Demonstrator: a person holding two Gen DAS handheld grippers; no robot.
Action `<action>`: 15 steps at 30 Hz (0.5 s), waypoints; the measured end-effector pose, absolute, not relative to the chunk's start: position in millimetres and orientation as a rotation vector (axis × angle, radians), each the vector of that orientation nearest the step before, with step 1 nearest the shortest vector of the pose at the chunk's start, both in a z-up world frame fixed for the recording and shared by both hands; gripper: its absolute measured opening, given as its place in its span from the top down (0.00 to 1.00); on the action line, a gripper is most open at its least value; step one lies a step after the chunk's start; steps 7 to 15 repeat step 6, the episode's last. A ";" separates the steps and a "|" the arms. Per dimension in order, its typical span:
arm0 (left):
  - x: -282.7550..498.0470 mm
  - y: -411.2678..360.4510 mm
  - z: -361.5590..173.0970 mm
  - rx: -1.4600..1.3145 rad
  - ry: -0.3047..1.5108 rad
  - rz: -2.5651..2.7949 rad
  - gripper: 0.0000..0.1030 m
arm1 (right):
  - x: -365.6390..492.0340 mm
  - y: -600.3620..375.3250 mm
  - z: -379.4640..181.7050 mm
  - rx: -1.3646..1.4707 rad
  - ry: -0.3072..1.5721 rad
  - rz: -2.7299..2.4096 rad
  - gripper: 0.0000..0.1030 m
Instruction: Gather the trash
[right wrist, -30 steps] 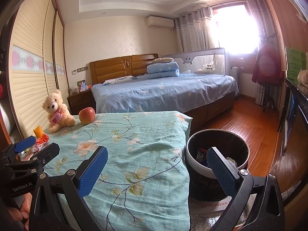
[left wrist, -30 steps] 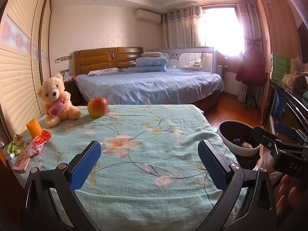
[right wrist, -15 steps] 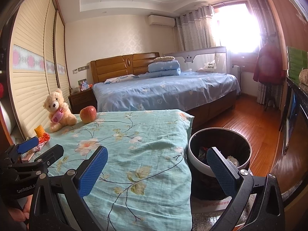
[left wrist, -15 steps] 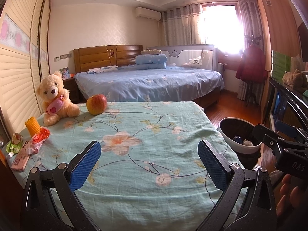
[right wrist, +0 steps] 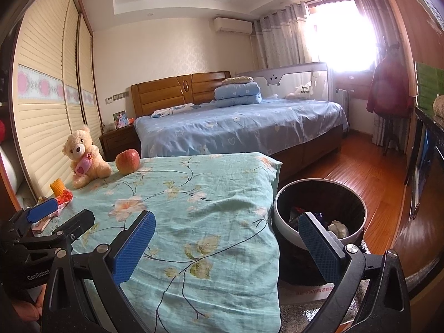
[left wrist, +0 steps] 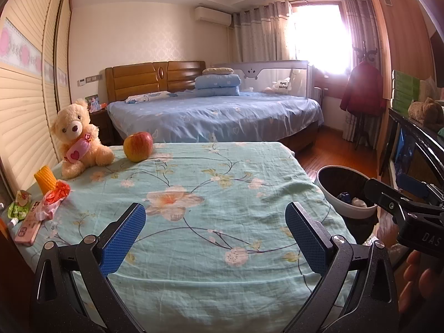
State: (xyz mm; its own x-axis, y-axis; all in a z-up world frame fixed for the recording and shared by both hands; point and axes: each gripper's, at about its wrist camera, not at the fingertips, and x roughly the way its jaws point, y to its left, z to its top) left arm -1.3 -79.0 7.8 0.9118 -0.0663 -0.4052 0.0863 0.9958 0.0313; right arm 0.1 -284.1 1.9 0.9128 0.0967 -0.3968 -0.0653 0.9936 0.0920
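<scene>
Bedroom setting: a floral teal cover [left wrist: 199,194] spreads over the near surface, with a blue-sheeted bed [left wrist: 216,116] beyond it and a bright window at far right.

At the far left edge of the cover lies a cluster: a green packet [left wrist: 16,208], a pink phone [left wrist: 27,226] and a crumpled red-and-clear wrapper [left wrist: 52,198] lying partly over the phone. Just behind stand a yellow corn-shaped item [left wrist: 45,179], a teddy bear [left wrist: 77,138] and an apple [left wrist: 138,146].

The wrapper is judged to be the trash outstanding. It should be very light, soft and crackly, liable to slip; a pinch across its bunched middle is advised, clear of the phone beneath.

The left gripper [left wrist: 215,236] hangs over the near centre of the cover, blue pads spread wide, nothing between them. It is well apart from the wrapper.

The right gripper [right wrist: 226,245] is likewise spread wide and empty, straddling the cover's right edge and the bin.

On the floor to the right, touching the cover's edge, stands a black-lined bin [right wrist: 280,222], already holding some scraps. No item is in hand at present.
</scene>
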 end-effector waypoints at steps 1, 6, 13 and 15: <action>-1.2 -79.3 7.3 0.050 0.416 -0.079 0.00 | 0.5 -284.6 1.4 0.078 0.414 0.083 0.00; 2.0 -79.6 4.8 0.054 0.425 -0.081 0.00 | 3.8 -287.5 -1.9 0.086 0.428 0.074 0.00; 2.0 -79.6 4.8 0.054 0.425 -0.081 0.00 | 3.8 -287.5 -1.9 0.086 0.428 0.074 0.00; 2.0 -79.6 4.8 0.054 0.425 -0.081 0.00 | 3.8 -287.5 -1.9 0.086 0.428 0.074 0.00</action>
